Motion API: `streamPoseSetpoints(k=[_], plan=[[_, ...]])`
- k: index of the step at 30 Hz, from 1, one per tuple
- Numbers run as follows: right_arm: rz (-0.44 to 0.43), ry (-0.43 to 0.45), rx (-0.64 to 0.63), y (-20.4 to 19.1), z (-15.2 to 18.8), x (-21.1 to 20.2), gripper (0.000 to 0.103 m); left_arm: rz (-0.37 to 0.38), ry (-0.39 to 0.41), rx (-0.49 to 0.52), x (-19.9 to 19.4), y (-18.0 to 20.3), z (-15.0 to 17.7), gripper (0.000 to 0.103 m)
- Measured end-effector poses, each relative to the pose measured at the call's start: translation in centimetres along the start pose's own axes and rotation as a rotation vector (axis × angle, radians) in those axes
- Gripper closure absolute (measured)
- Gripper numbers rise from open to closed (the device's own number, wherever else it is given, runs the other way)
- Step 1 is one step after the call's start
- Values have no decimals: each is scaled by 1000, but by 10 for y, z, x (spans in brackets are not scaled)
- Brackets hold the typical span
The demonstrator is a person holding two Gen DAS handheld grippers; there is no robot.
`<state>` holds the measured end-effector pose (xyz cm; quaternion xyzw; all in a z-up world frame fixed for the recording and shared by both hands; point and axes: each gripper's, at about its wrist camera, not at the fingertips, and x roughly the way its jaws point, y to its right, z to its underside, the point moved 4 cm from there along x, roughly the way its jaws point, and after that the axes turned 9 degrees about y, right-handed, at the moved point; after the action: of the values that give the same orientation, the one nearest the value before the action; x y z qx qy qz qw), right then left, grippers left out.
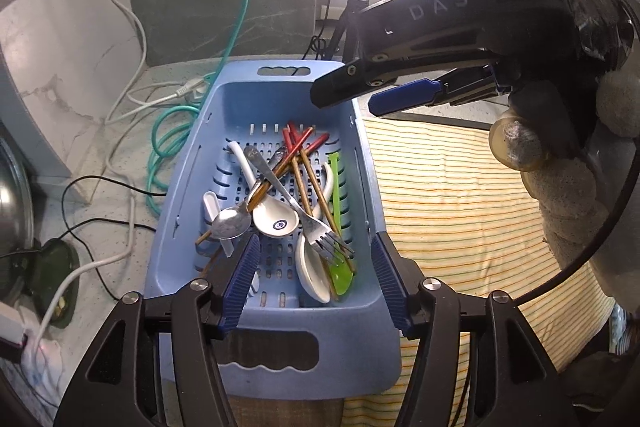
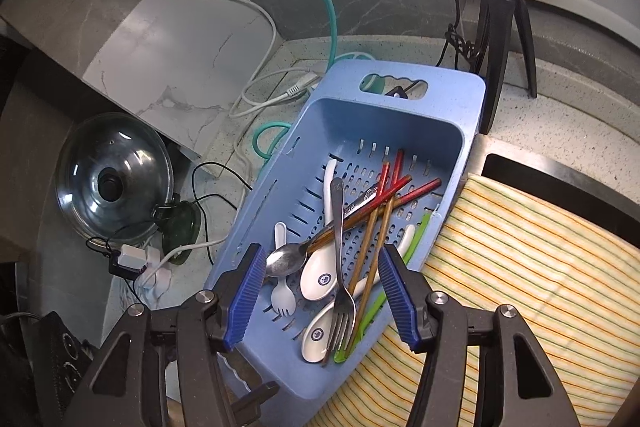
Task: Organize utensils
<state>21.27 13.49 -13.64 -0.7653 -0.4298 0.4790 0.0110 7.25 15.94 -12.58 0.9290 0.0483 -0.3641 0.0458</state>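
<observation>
A blue basket (image 1: 224, 115) sits on the counter beside a striped cloth (image 1: 448, 195), its floor heaped with utensils: chopsticks (image 2: 370, 227), white spoons (image 2: 320, 277), a fork (image 1: 320, 231), a metal spoon (image 1: 231, 223), a green spoon (image 1: 340, 267). The left gripper (image 1: 316, 285) hangs over the near end, jaws partly open, empty. The right gripper (image 2: 322, 297) likewise, holding nothing. The far end lies bare.

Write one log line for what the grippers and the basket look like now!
left hand-held gripper: open, empty | right hand-held gripper: open, empty | blue basket: holds mixed utensils
</observation>
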Motion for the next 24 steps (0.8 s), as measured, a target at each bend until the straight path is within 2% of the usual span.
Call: streamPoseSetpoints(k=[3,8,11,20,24], plan=[[6,19,-24,-1,4,-9,46,-19,19,-22,-10,0,-1,34],[15,60,-52,1,9,-28,45,-52,35,-72,-24,-1,-4,32],[23,95,-72,2,13,-42,44,-70,43,-99,-32,-2,-4,26],[97,256,-210,-7,37,-97,38,-139,104,-190,-64,-9,-4,23],[109,300,-242,-14,48,-119,33,-183,119,-191,-75,-12,-3,23]])
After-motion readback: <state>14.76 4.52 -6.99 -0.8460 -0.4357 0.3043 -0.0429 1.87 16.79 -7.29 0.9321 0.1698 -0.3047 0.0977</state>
